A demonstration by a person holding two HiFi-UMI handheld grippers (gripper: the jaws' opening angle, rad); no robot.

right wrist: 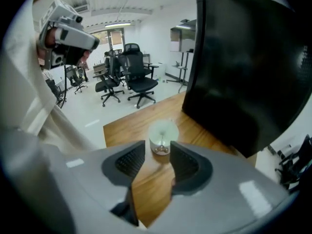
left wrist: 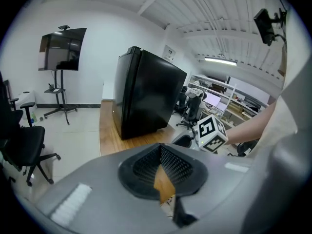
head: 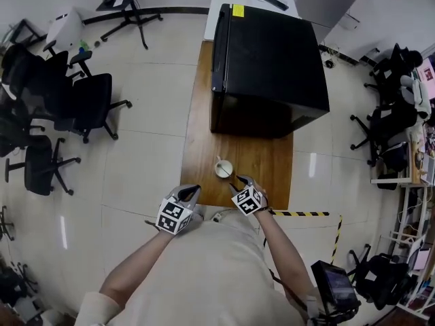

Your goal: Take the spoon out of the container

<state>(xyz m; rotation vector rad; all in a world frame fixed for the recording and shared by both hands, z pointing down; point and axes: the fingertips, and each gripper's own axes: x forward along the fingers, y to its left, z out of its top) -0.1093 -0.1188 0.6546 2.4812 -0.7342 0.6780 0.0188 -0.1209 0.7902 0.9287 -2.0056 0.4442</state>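
Right gripper view, container (right wrist: pixel 163 136) just beyond parted jaws

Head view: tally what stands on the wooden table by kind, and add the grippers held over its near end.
Black cabinet: 1
White container: 1
Spoon standing in that container: 1
Grippers: 2, the left gripper and the right gripper
Total: 5

Spoon (head: pixel 219 161) too small to resolve; container (right wrist: pixel 162 134) blurred; black cabinet (right wrist: pixel 253 67) cropped.
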